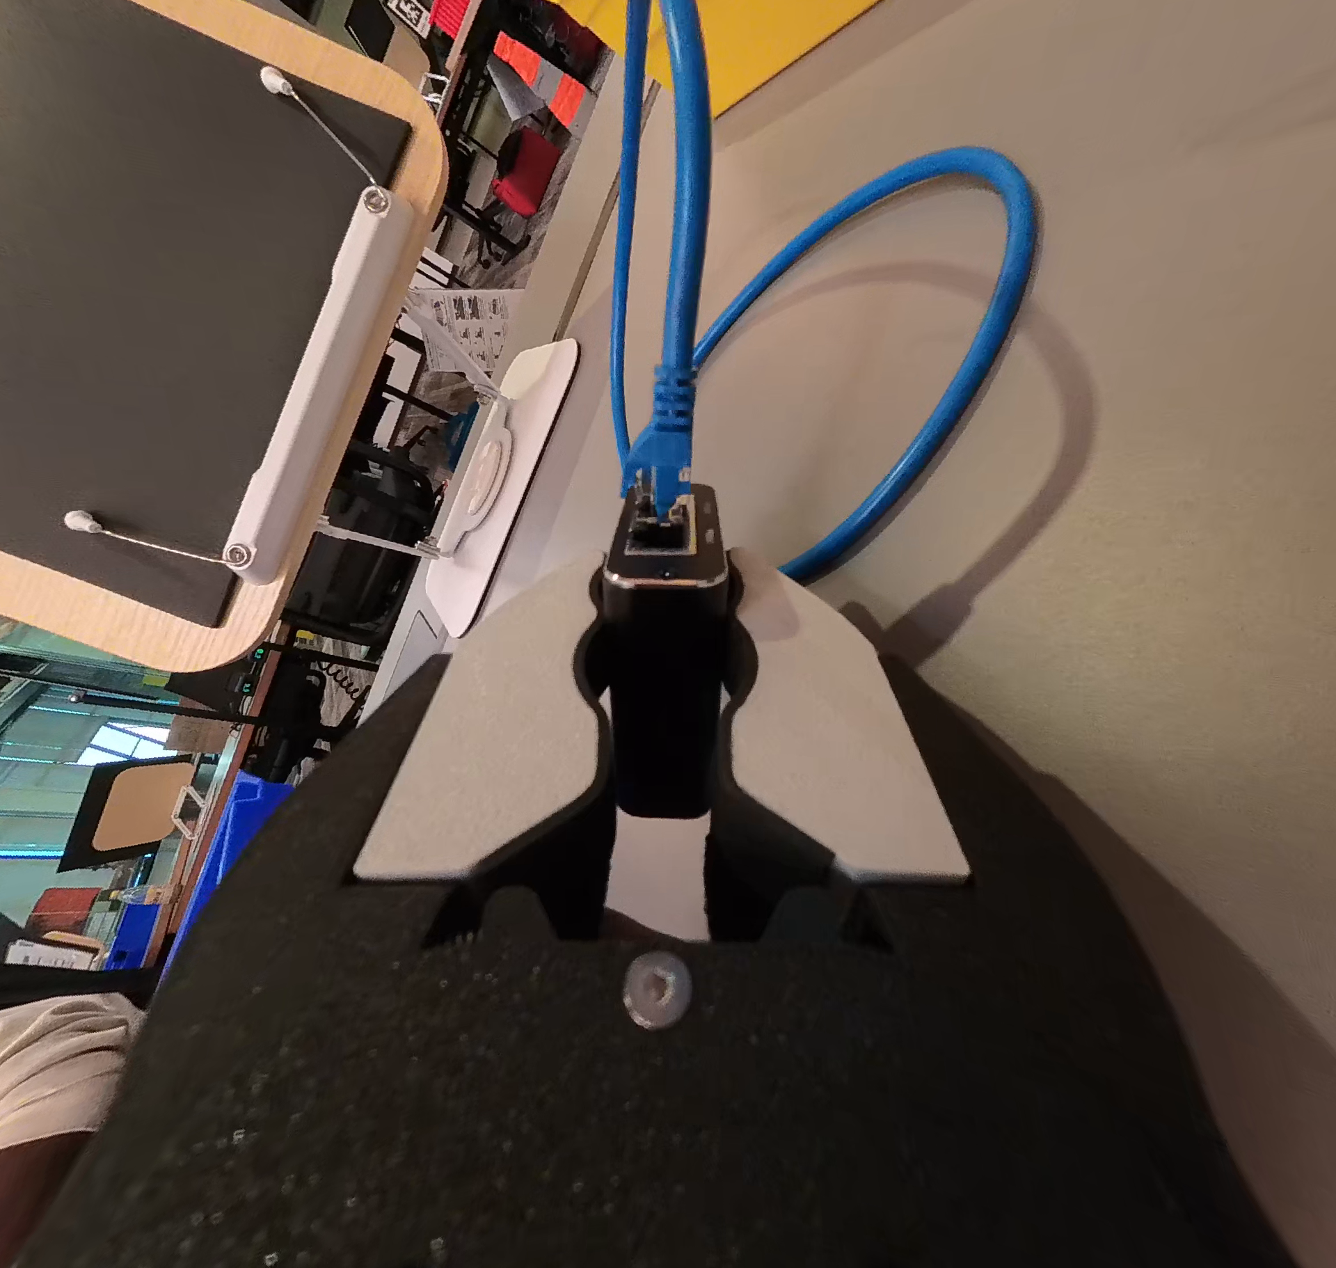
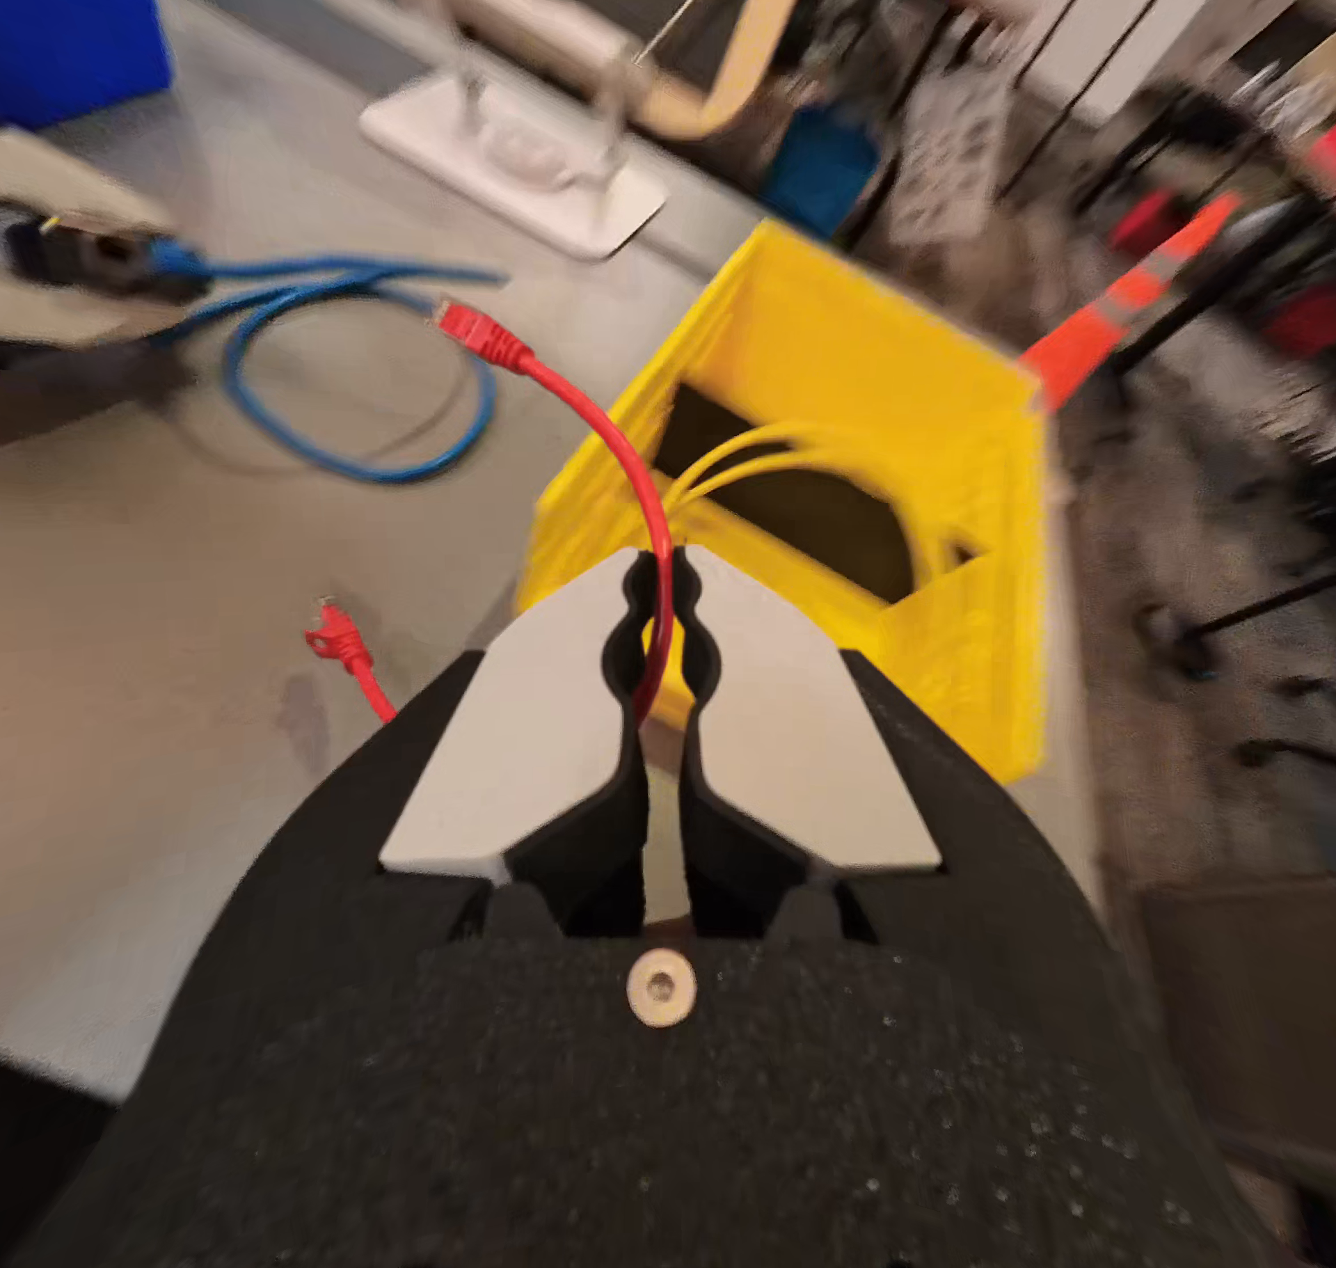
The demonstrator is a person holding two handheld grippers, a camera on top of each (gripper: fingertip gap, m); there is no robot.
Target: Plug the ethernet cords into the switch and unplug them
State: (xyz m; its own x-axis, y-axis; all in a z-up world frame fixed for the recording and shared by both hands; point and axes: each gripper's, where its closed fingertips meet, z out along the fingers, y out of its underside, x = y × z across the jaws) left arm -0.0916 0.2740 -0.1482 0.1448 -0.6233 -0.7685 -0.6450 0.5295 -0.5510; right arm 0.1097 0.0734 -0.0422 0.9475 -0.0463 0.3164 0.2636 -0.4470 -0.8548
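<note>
My left gripper (image 1: pixel 665 568) is shut on a small black switch (image 1: pixel 665 655) and holds it with its ports facing away from me. A blue ethernet cord (image 1: pixel 998 337) loops over the grey table, and both its plugs (image 1: pixel 661 452) sit in the switch's ports. My right gripper (image 2: pixel 659 553) is shut on a red ethernet cord (image 2: pixel 622 452) near its middle. One red plug (image 2: pixel 473 329) sticks up ahead of the fingers. The other red plug (image 2: pixel 334 637) hangs at the left. The switch and blue cord (image 2: pixel 361 467) show blurred at the far left of the right wrist view.
A yellow bin (image 2: pixel 867 394) with yellow cords (image 2: pixel 737 459) inside stands on the table just beyond my right gripper. A white stand base (image 2: pixel 520 163) sits at the table's far edge. A blue box (image 2: pixel 72 18) is at the far left. Shelves and chairs lie beyond. Spacing between my two grippers at the tips: around 30 centimeters.
</note>
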